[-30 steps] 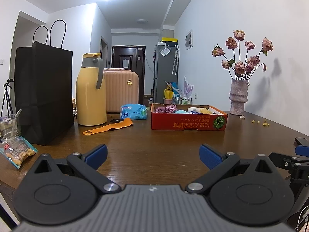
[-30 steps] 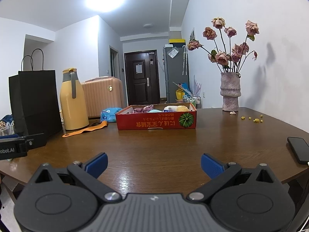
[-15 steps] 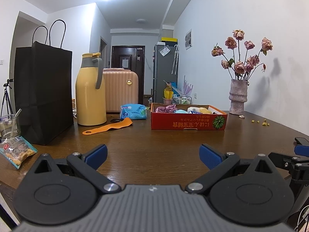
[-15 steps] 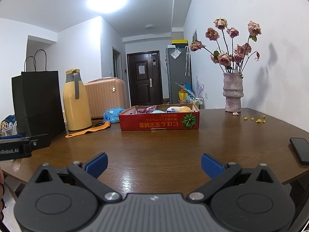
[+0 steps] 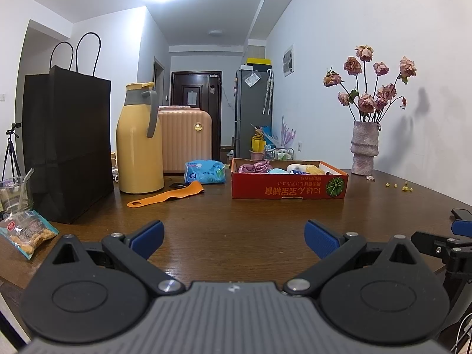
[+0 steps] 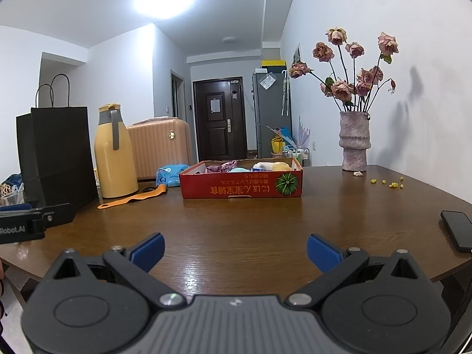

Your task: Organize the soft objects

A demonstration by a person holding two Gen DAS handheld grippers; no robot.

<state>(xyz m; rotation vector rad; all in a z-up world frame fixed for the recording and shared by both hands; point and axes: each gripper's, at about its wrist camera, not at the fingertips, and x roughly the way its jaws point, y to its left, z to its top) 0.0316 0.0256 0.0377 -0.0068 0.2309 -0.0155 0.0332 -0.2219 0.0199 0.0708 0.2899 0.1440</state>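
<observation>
My left hand-held gripper (image 5: 233,237) hangs low over the near edge of the dark brown wooden desk (image 5: 236,224), its blue-padded fingers spread wide with nothing between them. My right hand-held gripper (image 6: 235,250) sits the same way, spread wide and empty, just beside the left one; each shows at the edge of the other's view. Straight ahead and well apart from both stands the shallow red cardboard box with a green pumpkin print (image 6: 242,187), and the soft objects lie inside it: a crumpled pink-purple cloth (image 6: 228,165), a pale blue piece (image 6: 239,170), and a white and yellow plush lump (image 6: 273,166).

The box wall hides their lower parts, so I cannot tell how many pieces there are or how they are stacked. A blue plastic packet (image 5: 205,171) lies left of the box, partly behind the orange silicone strap (image 5: 166,196).

Further left stand a yellow thermos jug with a grey handle (image 5: 138,138) and a tall black paper bag (image 5: 67,144); a pink vase of dried roses (image 6: 354,141) stands far right, a black phone (image 6: 457,230) near the right edge. A hallway with a dark door (image 6: 219,118) runs behind.
</observation>
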